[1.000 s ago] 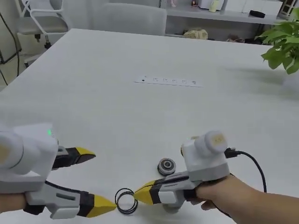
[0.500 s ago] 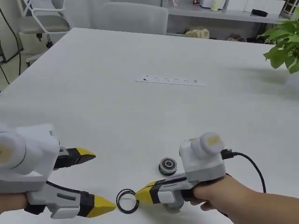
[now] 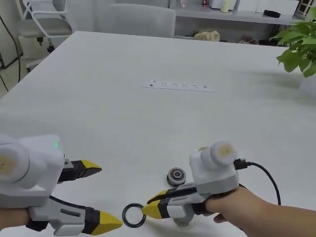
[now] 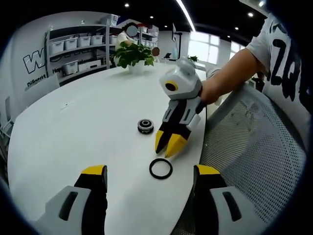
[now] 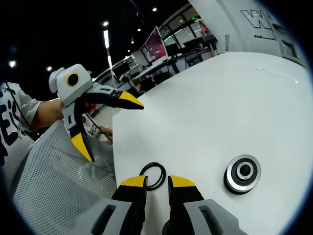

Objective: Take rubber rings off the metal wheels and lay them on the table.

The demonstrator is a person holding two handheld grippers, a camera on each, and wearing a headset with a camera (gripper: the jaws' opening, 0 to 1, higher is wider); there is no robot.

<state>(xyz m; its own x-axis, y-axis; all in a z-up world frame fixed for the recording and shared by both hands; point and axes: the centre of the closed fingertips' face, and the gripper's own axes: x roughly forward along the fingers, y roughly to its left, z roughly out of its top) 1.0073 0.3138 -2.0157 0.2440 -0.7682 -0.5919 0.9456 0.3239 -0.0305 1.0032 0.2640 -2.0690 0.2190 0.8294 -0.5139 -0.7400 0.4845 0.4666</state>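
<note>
A black rubber ring lies flat on the white table near its front edge. It also shows in the left gripper view and the right gripper view. A bare metal wheel lies flat a little farther in. My right gripper has its tips just right of the ring, jaws a small gap apart with nothing between them. On the ring's other side, my left gripper stands wide open and points at it.
A white power strip lies at mid table. A green plant stands at the far right, and a grey chair beyond the far edge. A mesh chair sits right behind the front edge. A cable trails from the right gripper.
The ring looked like a twisted double loop at the right gripper's tips; now it lies as one flat loop. Both grippers have barely moved.
</note>
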